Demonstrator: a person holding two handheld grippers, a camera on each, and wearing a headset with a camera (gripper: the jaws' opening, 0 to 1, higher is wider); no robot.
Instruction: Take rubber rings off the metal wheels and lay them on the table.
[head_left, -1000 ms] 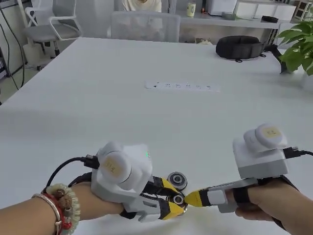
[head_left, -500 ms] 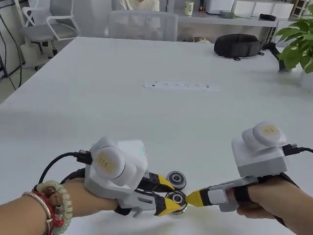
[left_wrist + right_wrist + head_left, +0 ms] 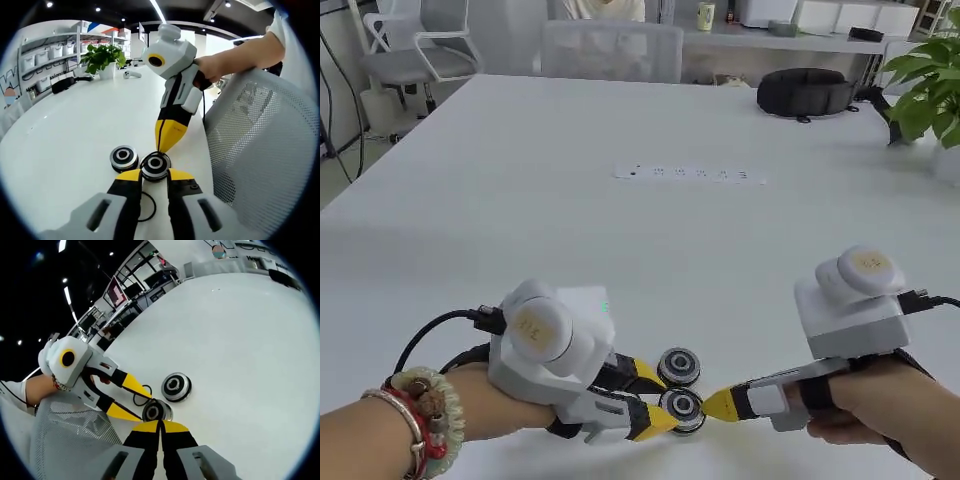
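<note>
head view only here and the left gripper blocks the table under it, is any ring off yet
Observer: Yes. The left gripper view shows one loose rubber ring lying on the table beneath the left gripper.
Operator: ok is the right one open
Observer: No. In the right gripper view the right gripper has its jaws pressed together, with the tips at the rim of the near wheel.

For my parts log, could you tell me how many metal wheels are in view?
2: one metal wheel between the left gripper's jaws, the other wheel on the table beside it.
</note>
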